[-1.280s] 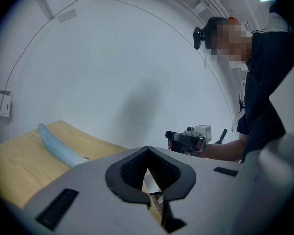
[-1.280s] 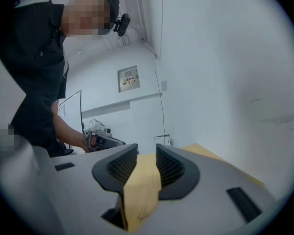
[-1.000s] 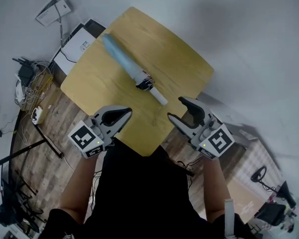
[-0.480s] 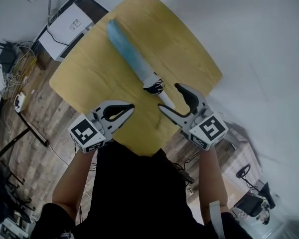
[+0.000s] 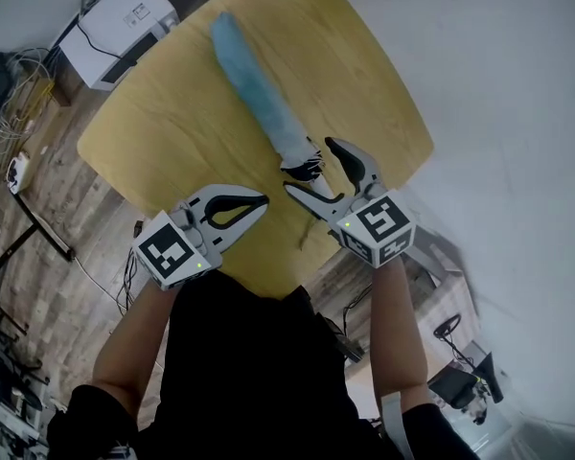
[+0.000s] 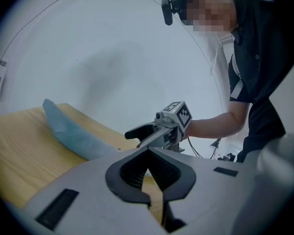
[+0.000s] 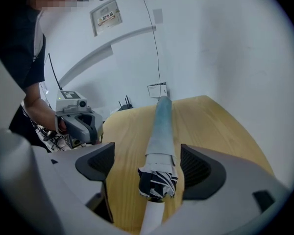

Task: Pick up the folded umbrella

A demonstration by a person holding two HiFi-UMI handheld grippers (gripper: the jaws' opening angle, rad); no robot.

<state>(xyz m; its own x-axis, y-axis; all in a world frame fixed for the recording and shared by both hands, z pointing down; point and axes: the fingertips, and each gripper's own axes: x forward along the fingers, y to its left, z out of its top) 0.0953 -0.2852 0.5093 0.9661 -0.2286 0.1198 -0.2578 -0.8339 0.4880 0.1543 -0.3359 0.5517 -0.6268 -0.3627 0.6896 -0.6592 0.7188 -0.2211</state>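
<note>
folded umbrella (image 5: 268,113) flat on tabletop (image 5: 163,132), tip toward 11 o'clock | right gripper (image 5: 311,168) jaws opening astride its ruffled end, not touching | left gripper (image 5: 259,202) jaws pressed together, empty | risk: a grip on loose fabric could slip

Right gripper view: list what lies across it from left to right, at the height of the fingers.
The left gripper → one finger of the right gripper → umbrella → its other finger. Those fingers are opening, with the umbrella between them, not yet gripped.
</note>
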